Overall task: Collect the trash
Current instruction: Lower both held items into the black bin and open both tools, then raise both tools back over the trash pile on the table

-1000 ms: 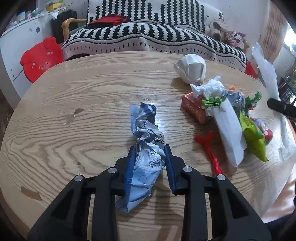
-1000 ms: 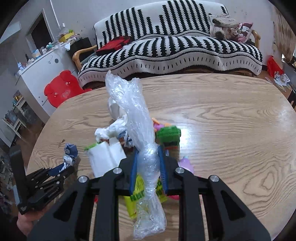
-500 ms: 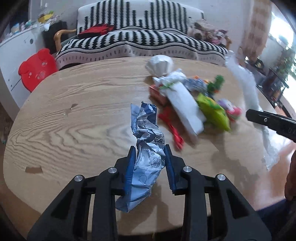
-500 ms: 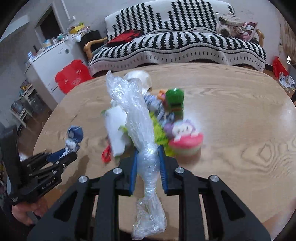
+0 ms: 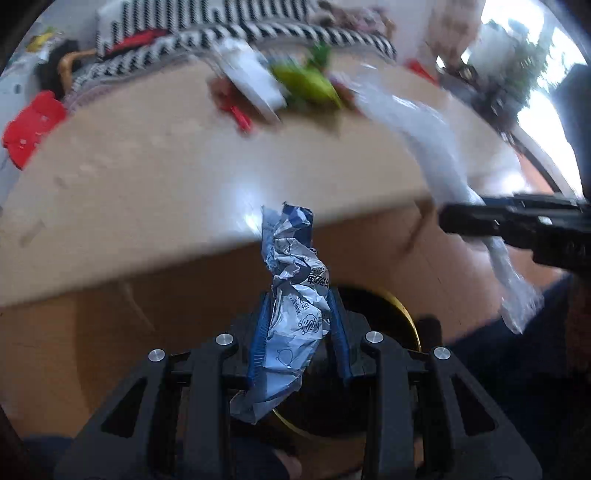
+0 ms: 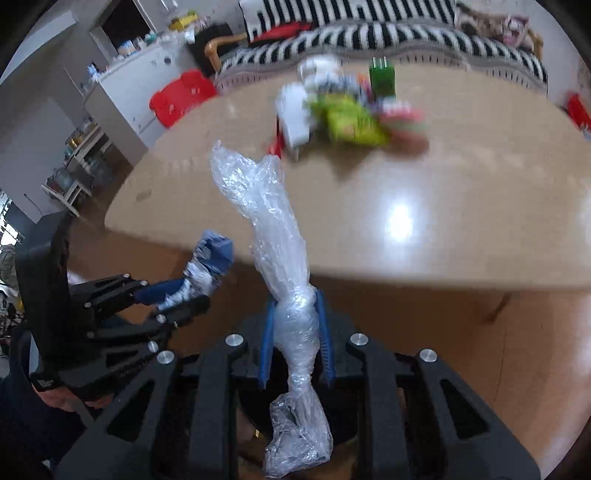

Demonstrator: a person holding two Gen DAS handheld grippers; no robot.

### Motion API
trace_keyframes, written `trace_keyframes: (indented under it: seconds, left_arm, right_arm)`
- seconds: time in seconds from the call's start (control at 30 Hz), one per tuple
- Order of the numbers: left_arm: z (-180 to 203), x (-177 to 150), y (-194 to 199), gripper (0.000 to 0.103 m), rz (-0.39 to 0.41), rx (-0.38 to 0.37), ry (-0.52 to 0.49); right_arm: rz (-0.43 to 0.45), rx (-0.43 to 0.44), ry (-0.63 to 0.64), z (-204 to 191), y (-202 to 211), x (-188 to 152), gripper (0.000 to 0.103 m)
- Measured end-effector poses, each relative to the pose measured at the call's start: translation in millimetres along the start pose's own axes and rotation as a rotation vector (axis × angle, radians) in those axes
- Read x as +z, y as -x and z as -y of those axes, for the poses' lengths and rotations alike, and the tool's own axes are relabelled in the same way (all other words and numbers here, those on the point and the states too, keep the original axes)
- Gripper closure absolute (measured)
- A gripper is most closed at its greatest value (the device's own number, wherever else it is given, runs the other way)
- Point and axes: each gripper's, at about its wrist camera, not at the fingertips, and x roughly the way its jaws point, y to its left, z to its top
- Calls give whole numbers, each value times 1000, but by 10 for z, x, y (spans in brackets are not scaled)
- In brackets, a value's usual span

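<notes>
Trash in both tools, past the near edge of the worktop [image 5: 147, 177]. Left tool [image 5: 298, 334], lower centre of its own view, clamped narrow on a crumpled blue-and-silver wrapper [image 5: 295, 295]; wrapper upright between the blue pads [image 5: 258, 336], top end over the worktop edge, bottom end hanging below the fingers. Same wrapper [image 6: 207, 266] and left tool [image 6: 173, 295] at lower left of the right view, with a hand [image 6: 62, 398] behind the tool body. Right tool [image 6: 295, 332], lower centre of its view, nearly closed on a twisted length of clear plastic film [image 6: 280, 236]; film standing tall above the pads, a loose bunch drooping beneath them. Same film [image 5: 436, 147] at upper right of the left view, running down to the right tool [image 5: 480, 221] at the right edge. More trash in a heap [image 6: 343, 110] at the upper centre of the right view, well apart from both tools: white paper, a green packet, red and pink pieces, all blurred. Striped sofa [image 6: 369, 33] behind the worktop. Brown floor [image 6: 461, 332] under the tools, with a dark round shape with a gold rim [image 5: 402, 314] partly hidden by the left tool; cannot tell what that is.
</notes>
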Motion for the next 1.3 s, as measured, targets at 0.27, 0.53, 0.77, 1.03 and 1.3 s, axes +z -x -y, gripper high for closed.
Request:
trace_keyframes:
  seconds: [0.27,0.53,0.77,1.03,1.3]
  left_arm:
    - [149,-270,-365,72,-167,-58,-25]
    - [171,-239,-430,72,-186,-68,-30]
    - [152,-259,-449,72,-188,-76,-18]
    - [160,-258,-452,46,-189,-60,-18]
    - [138,-243,-436,39,-181,-44,-16]
  right_arm:
    - [-226,-1,-45,11,-499,-416,81]
    - [-248,-5,-60,37,-552,-397,81]
    - [-249,-8,-61,15,-561,-370,81]
    - [-241,-18,-99,87,-536,-340,55]
    - [-201,-25,-92,75,-454,-290,37]
